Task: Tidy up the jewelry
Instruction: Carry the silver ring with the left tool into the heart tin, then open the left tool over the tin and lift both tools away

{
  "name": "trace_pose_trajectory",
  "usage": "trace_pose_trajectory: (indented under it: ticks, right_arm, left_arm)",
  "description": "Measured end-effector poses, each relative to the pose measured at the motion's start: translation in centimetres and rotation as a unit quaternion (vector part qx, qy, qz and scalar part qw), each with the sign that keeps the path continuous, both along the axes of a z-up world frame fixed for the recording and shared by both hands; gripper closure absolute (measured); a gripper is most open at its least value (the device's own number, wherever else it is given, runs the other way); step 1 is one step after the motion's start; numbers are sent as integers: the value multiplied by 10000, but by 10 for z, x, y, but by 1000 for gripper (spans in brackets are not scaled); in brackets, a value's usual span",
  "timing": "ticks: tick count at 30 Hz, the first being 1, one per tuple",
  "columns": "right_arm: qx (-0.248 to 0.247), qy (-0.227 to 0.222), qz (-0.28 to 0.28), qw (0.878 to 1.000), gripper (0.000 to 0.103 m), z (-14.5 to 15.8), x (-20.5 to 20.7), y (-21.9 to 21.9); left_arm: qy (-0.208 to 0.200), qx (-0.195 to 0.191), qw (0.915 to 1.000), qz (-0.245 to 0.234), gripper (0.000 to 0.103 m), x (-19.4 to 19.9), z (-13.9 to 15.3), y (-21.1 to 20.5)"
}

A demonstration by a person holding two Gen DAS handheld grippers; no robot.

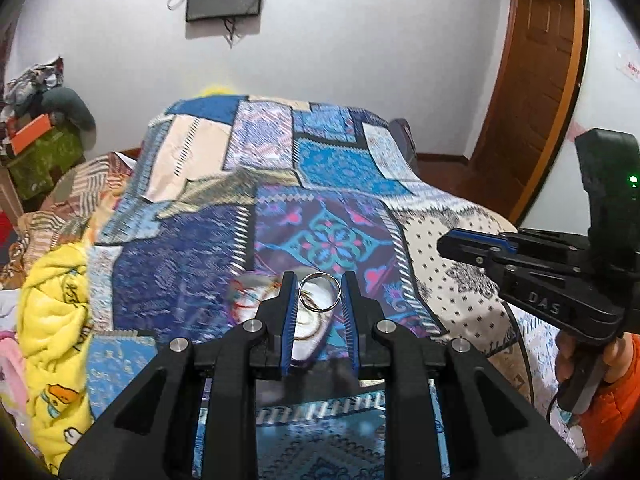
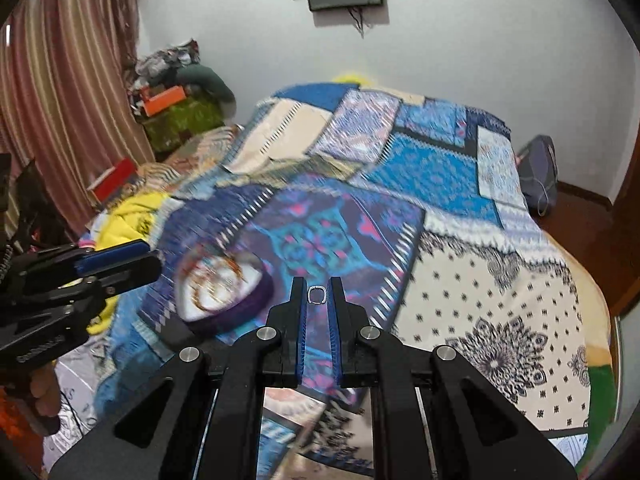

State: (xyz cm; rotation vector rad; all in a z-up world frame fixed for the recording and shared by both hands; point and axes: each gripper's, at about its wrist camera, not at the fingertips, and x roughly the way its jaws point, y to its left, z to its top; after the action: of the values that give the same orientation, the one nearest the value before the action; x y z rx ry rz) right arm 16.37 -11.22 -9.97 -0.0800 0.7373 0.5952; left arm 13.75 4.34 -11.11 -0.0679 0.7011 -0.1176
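Note:
My left gripper [image 1: 319, 292] is shut on a silver bangle [image 1: 319, 291], held above a white-lined jewelry bowl [image 1: 256, 292] that is blurred behind the fingers. My right gripper [image 2: 317, 295] is shut on a small silver ring [image 2: 317, 294], held above the patchwork bedspread [image 2: 400, 176]. The purple-rimmed bowl [image 2: 224, 288] with several bangles and chains sits to the left of the right gripper. The right gripper also shows in the left wrist view [image 1: 532, 268] at the right. The left gripper shows at the left in the right wrist view [image 2: 80, 276].
A yellow blanket [image 1: 56, 320] lies bunched at the bed's left edge. Piled clothes and boxes [image 2: 172, 92] stand by the striped curtain [image 2: 60, 100]. A wooden door [image 1: 532, 92] is at the right, and a grey bag [image 2: 538, 176] sits on the floor.

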Motion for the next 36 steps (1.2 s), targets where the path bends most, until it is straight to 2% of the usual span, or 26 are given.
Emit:
trace_pose_trajectory:
  ticks: [5,10,18,24,36]
  right_arm:
    - [259,-98,166,9995,94,13,-5,16]
    - [394,-96,378,9985,94,14,-5,35]
    - [218,243,706,9970,94,-15,-1,65]
    - [38,489,749,9960,94,-38,8,72]
    - [-138,719,749,9945,94,-58,22,81]
  left_arm:
    - [-188,3,9995,254,82,-4,13,22]
    - [-169,-94,9989,417,82,-3,11,43]
    - [183,-339,9984,408,82,8,-21,54]
    - [448,-489,9973,311,82,23,-44,54]
    - [617,-433,9971,143,82,48,-64,50]
